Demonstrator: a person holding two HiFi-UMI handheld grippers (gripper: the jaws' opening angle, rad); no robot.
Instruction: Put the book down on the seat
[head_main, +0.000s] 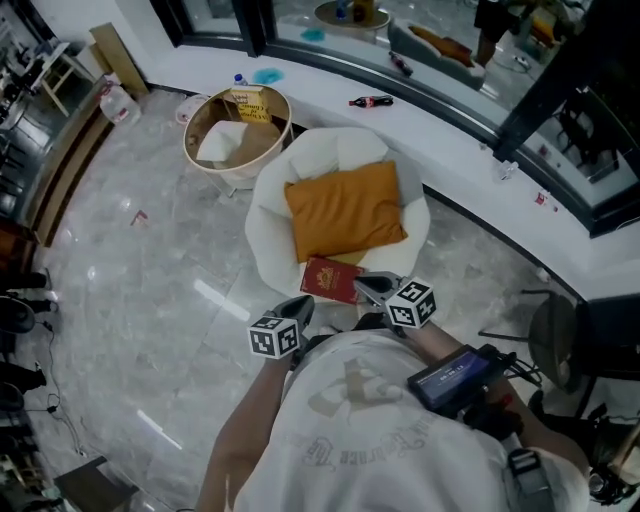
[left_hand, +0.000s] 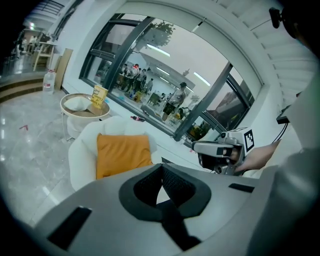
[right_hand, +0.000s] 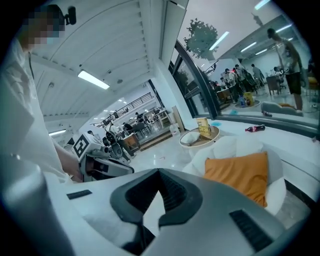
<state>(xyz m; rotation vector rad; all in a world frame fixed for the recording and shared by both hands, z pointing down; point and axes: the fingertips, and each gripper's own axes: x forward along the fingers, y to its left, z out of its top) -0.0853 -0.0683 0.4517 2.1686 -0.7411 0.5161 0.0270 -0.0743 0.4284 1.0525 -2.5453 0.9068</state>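
Note:
A red book (head_main: 332, 280) lies flat on the front of the white round chair's seat (head_main: 272, 250), just below the orange cushion (head_main: 345, 210). My right gripper (head_main: 364, 285) is shut, with its tip beside the book's near right corner and nothing between its jaws. My left gripper (head_main: 299, 308) is also shut and empty, a little off the book's near left side. The left gripper view shows its own closed jaws (left_hand: 162, 175), the cushion (left_hand: 122, 154) and the right gripper (left_hand: 220, 149). The right gripper view shows its closed jaws (right_hand: 159, 190) and the cushion (right_hand: 240, 175). Neither gripper view shows the book.
A round wooden side table (head_main: 237, 130) with a white bowl and a yellow pack stands behind the chair. A cola bottle (head_main: 370, 101) lies on the white window ledge. A water jug (head_main: 117, 100) is at the far left and a dark stool (head_main: 555, 335) at the right.

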